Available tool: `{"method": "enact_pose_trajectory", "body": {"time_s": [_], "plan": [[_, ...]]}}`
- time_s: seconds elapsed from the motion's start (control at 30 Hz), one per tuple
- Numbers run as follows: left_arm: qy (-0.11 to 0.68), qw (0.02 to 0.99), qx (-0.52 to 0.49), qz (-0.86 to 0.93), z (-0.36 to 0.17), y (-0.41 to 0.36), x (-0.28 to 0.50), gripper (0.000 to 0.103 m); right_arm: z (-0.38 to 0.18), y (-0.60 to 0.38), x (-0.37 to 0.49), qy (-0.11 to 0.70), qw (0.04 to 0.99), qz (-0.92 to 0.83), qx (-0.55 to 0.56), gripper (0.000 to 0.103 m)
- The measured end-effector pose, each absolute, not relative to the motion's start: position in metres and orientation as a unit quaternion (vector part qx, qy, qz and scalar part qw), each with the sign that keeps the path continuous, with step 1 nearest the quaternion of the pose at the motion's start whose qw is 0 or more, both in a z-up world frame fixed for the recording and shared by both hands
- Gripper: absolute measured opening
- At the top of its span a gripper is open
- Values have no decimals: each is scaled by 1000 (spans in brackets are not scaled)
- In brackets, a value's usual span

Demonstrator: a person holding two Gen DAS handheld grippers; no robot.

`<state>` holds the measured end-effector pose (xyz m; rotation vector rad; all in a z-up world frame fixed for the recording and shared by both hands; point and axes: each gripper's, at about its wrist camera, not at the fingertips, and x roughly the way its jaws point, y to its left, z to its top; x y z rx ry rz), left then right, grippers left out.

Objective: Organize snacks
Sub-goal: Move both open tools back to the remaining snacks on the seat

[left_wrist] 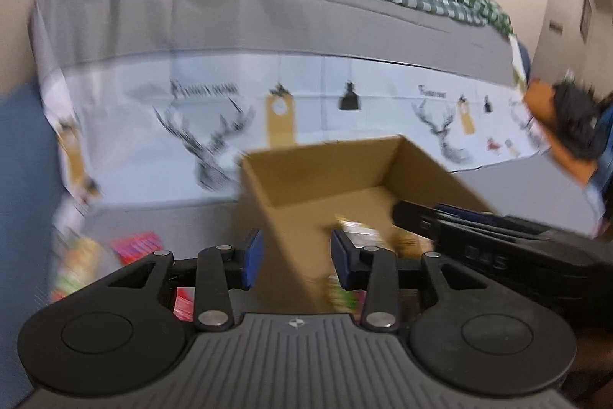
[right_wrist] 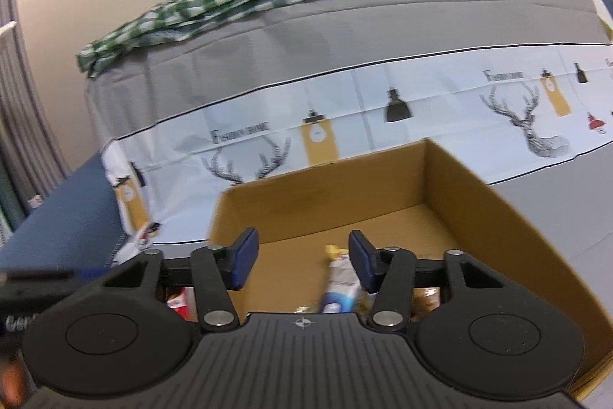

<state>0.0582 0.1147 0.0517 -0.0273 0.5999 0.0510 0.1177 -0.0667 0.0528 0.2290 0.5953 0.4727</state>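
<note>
Sorting loose snacks into a box, shown from both wrists. Far left of the left wrist view: snack packets [left_wrist: 82,267], red and green and blurred, lie on the grey cover outside the box; a pink-red packet [left_wrist: 136,246] lies just beside them. The left gripper [left_wrist: 297,259] stands with its blue pads [left_wrist: 253,261] spread and nothing between them, aimed at the near left wall of the cardboard box [left_wrist: 306,179]. To its right the right gripper [left_wrist: 440,221] reaches over the box. In the right wrist view the right gripper [right_wrist: 302,261] is likewise spread and empty above the box floor [right_wrist: 383,221], where a white-and-blue packet [right_wrist: 339,284] with a yellow end lies beneath the right pad. Judged next: fetching the outside packets. Approach each low, pinch across the narrow width at mid-length, and lift clear of the box wall [right_wrist: 226,217] before releasing well inside.
</note>
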Motion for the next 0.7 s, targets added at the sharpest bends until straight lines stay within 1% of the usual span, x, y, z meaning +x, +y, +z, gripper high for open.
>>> {"method": "enact_pose_trajectory", "body": {"time_s": [0.03,0.1,0.17,0.2,0.23,0.27,0.37,0.5,0.7], "plan": [[286,958,2,26,52,120,54,43,53,-63,115,289,921,238,112,48],[263,964,25,27,47,135,45,43,54,-52,107,286,917,255,108,39],[251,967,4,43,34,155,38,43,55,-43,99,282,914,273,105,36],[255,965,-12,54,27,164,37,40,56,-37,94,278,912,284,101,33],[272,960,-21,68,21,174,39,35,56,-31,90,274,910,295,95,32],[283,955,-21,88,18,180,42,24,57,-26,86,270,909,305,90,31],[276,954,-47,107,18,200,42,24,59,-7,71,258,902,339,73,31],[285,948,-43,138,15,216,46,24,58,20,56,247,896,367,36,32],[296,937,-59,176,11,240,50,24,47,53,41,255,886,388,9,32]]}}
